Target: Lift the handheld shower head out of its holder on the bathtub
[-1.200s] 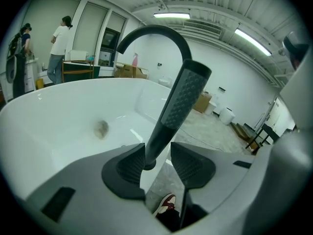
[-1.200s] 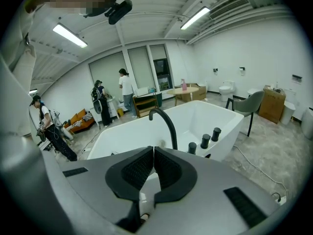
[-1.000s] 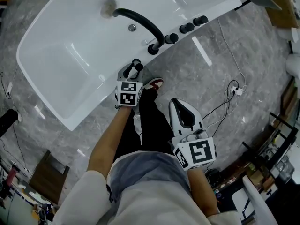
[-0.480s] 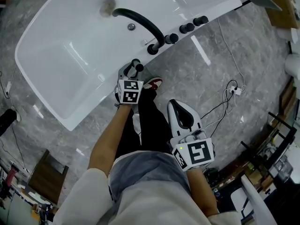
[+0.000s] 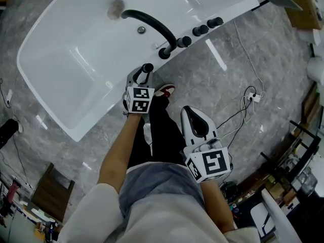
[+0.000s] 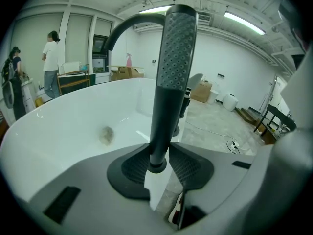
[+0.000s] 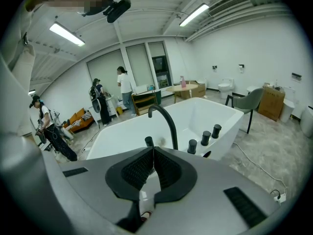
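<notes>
The dark handheld shower head (image 6: pixel 176 48) stands upright in its holder on the white bathtub's rim (image 5: pixel 104 116), near the black arched spout (image 5: pixel 152 22). My left gripper (image 6: pixel 159 163) has just been closing, and its two ribbed pads now lie against the slim handle on both sides. From above, the left gripper (image 5: pixel 142 76) sits at the tub's edge with the shower head (image 5: pixel 147 68) poking out past its fingers. My right gripper (image 5: pixel 196 119) hangs over the floor beside the person's leg. Its pads (image 7: pixel 168 168) meet with nothing between them.
Three black knobs (image 5: pixel 201 30) line the tub rim right of the spout. A shoe (image 5: pixel 166 90) stands against the tub's side. A white cable and plug strip (image 5: pixel 253 96) lie on the grey marble floor. People (image 6: pixel 50 62) stand at the room's far end.
The left gripper has rolled slightly at the tub's rim and shifted a little. The right gripper has kept still.
</notes>
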{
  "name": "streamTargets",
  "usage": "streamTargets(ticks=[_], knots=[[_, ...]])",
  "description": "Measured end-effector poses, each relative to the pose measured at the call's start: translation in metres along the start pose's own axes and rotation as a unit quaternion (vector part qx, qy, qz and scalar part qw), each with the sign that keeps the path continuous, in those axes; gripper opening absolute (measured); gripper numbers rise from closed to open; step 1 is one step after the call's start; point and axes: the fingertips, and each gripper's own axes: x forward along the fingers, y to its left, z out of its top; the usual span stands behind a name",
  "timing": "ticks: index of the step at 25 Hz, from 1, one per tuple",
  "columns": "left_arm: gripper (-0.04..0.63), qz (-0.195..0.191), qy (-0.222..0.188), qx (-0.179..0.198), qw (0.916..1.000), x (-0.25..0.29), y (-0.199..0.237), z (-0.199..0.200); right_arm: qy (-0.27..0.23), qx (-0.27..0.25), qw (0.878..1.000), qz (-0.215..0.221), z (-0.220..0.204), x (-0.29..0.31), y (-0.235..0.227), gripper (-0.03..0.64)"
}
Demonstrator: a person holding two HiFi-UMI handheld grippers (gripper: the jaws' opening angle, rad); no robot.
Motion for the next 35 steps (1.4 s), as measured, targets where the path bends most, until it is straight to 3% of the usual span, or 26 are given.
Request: streamTargets(ticks=[17,35], knots=[[0.124,-0.024,-0.054,0.039,0.9975,-0.074,-0.012,0.044,-0.045,0.012,0.999,-0.007,0.010,-0.022,0.025,0.021],[0.124,-0.048,-0.138,0.044,0.9884,-0.196,-0.021,0.114,-0.113,0.012,0.993,0.003,0.037,-0.056,0.077,0.020]])
